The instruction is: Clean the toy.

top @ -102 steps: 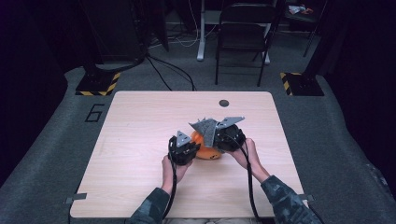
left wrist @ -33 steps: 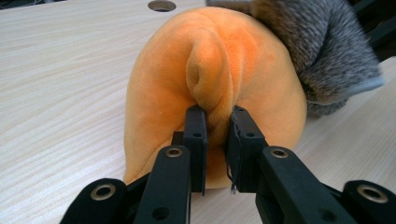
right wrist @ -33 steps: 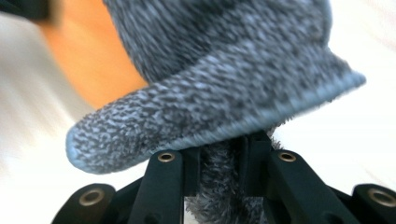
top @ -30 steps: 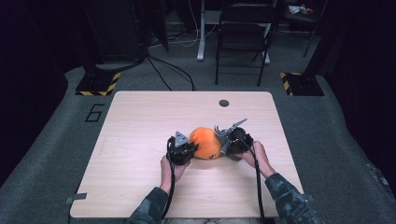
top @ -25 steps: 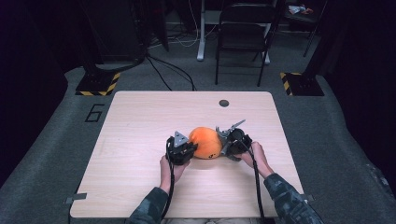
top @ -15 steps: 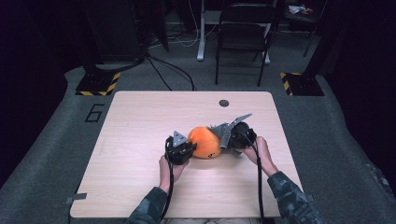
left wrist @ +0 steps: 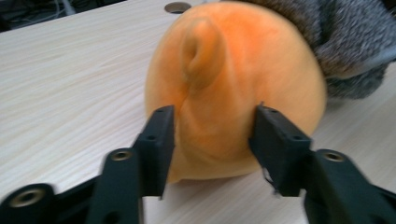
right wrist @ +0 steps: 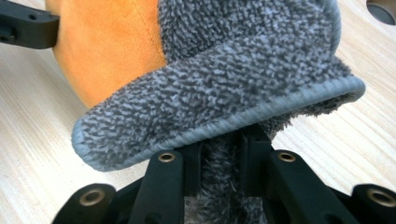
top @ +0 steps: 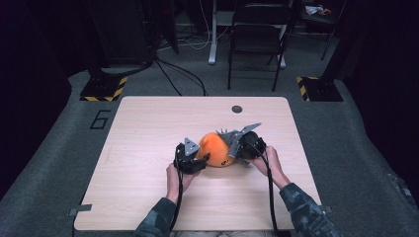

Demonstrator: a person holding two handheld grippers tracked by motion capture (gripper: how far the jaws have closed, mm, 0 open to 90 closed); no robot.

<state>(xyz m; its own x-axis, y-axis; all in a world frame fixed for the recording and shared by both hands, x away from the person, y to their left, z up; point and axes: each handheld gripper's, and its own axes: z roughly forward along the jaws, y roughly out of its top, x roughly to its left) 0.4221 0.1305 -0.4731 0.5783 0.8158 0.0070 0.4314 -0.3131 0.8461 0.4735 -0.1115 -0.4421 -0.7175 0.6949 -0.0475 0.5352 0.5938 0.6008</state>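
A round orange plush toy (top: 215, 148) lies mid-table, with a grey fuzzy cap (top: 228, 136) against its right side. My left gripper (top: 201, 159) is at the toy's left. Its jaws have just been opening and now stand apart on either side of the toy's lower bulge (left wrist: 233, 79), the gripper (left wrist: 212, 114) no longer pinching it. My right gripper (top: 236, 148) is shut on the grey cap (right wrist: 243, 60), a fold of its fabric clamped between the jaws (right wrist: 222, 144) below the brim. The orange toy (right wrist: 112, 46) shows behind the cap.
The wooden table (top: 148, 128) has a round cable hole (top: 237, 109) near its far edge. A folding chair (top: 257, 44) and black-and-yellow striped bases (top: 101, 91) stand on the floor beyond. Bare tabletop spreads left of the toy.
The left jaws have opened from a tight pinch on the orange toy. The right gripper has lifted slightly with the grey cap still in it.
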